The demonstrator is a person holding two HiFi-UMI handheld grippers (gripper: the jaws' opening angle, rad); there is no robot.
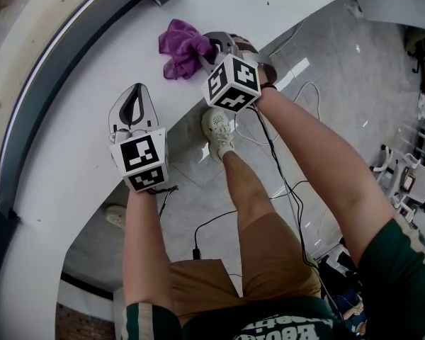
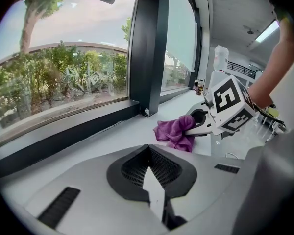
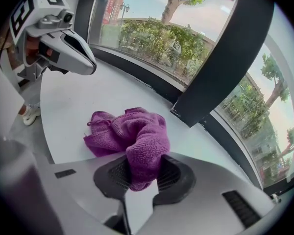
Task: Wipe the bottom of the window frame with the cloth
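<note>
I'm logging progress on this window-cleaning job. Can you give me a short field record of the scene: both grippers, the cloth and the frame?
right gripper: shut on the purple cloth
left gripper: shut, nothing between its jaws, apart from the cloth
cloth position: bunched over the white sill, short of the dark bottom frame
cloth contact with frame: none visible
nearby: dark upright post just beyond the cloth
</note>
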